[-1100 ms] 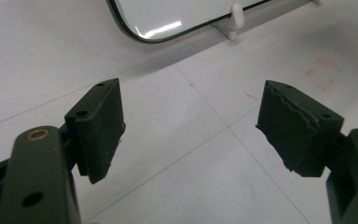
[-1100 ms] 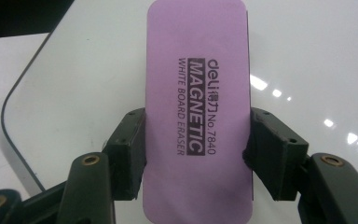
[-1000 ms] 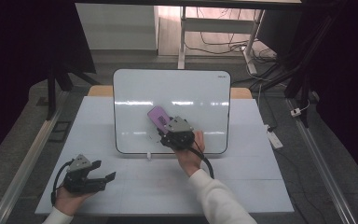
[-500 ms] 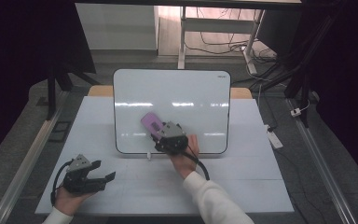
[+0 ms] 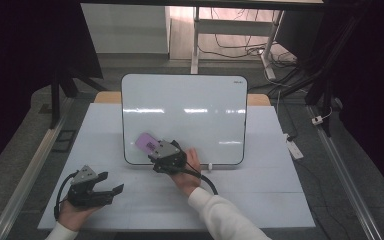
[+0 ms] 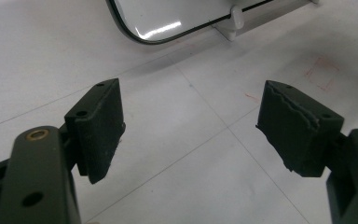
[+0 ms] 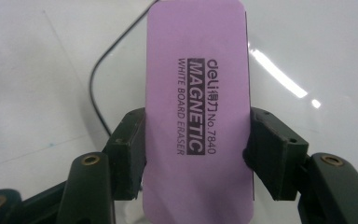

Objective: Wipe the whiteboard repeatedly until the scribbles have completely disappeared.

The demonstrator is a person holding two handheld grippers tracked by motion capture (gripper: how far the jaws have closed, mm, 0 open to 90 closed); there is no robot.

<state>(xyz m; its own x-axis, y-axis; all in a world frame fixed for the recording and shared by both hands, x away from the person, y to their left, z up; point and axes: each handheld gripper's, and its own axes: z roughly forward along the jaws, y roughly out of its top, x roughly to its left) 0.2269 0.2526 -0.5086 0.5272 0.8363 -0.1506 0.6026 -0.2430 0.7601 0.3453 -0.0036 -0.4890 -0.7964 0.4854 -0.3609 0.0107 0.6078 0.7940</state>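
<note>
Two grippers: one at work, one idle
Right gripper [image 7: 196, 154]: pinching the purple eraser [image 7: 198, 112] across its two long edges, a pad pressed on each side
Eraser, place: between the right gripper's pads, most of its length reaching out ahead of them, a short end tucked back toward the gripper body; in the high view at the tip of the right gripper [image 5: 156, 150], purple eraser [image 5: 147, 143] over the lower left part of the whiteboard [image 5: 190, 100]
Eraser, print: "MAGNETIC WHITE BOARD ERASER" along the flat top, facing the right gripper's camera
Contact with board: cannot tell whether the underside touches the surface or hovers just off it
Left gripper [image 6: 189, 126]: spread wide, nothing between the pads, only bare white table [image 6: 177, 182] below; a rounded whiteboard corner ahead of it and well apart
Left gripper, high view: resting in the hand [image 5: 87, 189], well to the side of the right gripper
Handling, judged: light, rigid plastic shell, probably a soft felt face underneath; smooth sides, so likely to slip or twist if squeezed weakly
Magnet, judged: likely pull toward the board, so extra drag when sliding and a tug when lifting off
Where to hold, judged: across the narrow width near mid-length, pads flat on the long edges, as now or slightly further forward for less leverage
Step in hand, judged: wiping the lower left of the board
</note>
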